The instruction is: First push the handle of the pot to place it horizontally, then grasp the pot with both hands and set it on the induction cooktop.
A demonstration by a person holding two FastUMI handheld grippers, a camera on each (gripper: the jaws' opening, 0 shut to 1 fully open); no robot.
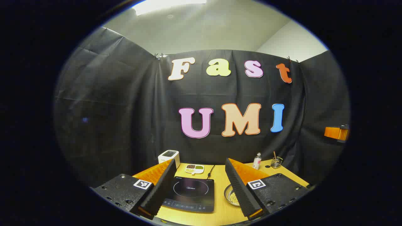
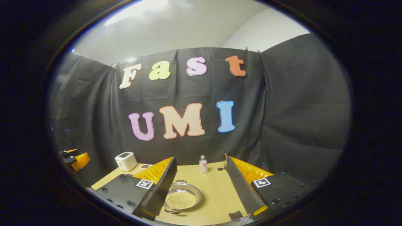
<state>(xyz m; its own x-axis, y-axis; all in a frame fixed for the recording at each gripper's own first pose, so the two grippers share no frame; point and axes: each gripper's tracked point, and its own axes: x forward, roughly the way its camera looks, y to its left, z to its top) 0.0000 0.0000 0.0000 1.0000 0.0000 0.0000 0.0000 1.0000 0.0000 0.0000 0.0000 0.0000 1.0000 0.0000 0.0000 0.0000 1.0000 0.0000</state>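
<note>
In the left gripper view, the left tongs (image 1: 199,185) stand wide apart over the yellow tabletop (image 1: 220,188) and grip nothing. A white toaster (image 1: 169,157) sits at the back left, and just right of it a divided dish of beans (image 1: 194,169). Between the fingers lies the induction cooktop (image 1: 190,194), bare on top. To its right the pot (image 1: 231,196) — a shallow metal pan of small pale beads — peeks past the right finger. Farther right stand a small bottle (image 1: 257,161) and a glass jar (image 1: 276,162).

In the right gripper view, the right tongs (image 2: 201,185) are equally wide, the pot (image 2: 182,197) resting between them — nearer the left finger.
</note>
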